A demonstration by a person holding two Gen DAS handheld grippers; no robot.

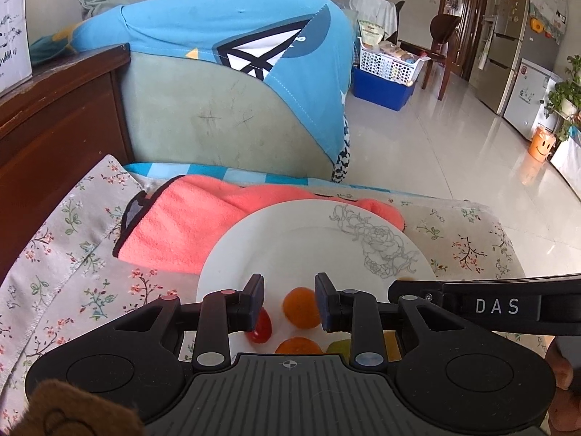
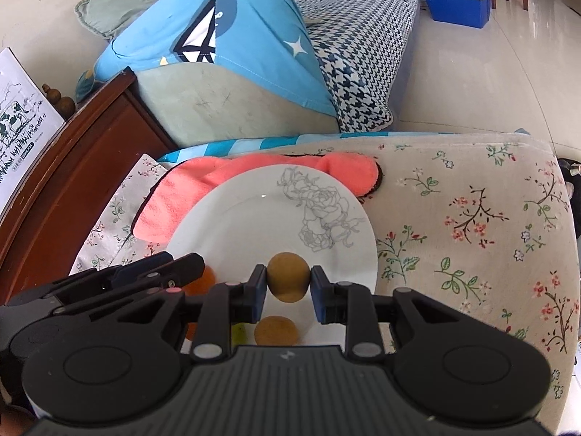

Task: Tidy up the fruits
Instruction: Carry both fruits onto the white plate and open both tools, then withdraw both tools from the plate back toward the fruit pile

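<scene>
- Right claw (image 2: 288, 283) is clenched on a brown round fruit (image 2: 288, 277), held just above the white plate (image 2: 254, 225); lower it gently beside the second brown fruit (image 2: 276, 331) beneath the claw before letting go.
- Left claw (image 1: 289, 299) stands released; an orange fruit (image 1: 300, 307) lies between its fingers, untouched.

A round tan-brown fruit (image 2: 288, 277) sits clamped between the right jaws above a white plate (image 2: 236, 225) with a grey rose drawing. A second brown fruit (image 2: 276, 330) lies on the plate below those jaws. An orange fruit (image 1: 301, 307) rests between the left jaws, touching the right-hand one, a red one (image 1: 262, 327) just beside them.
</scene>
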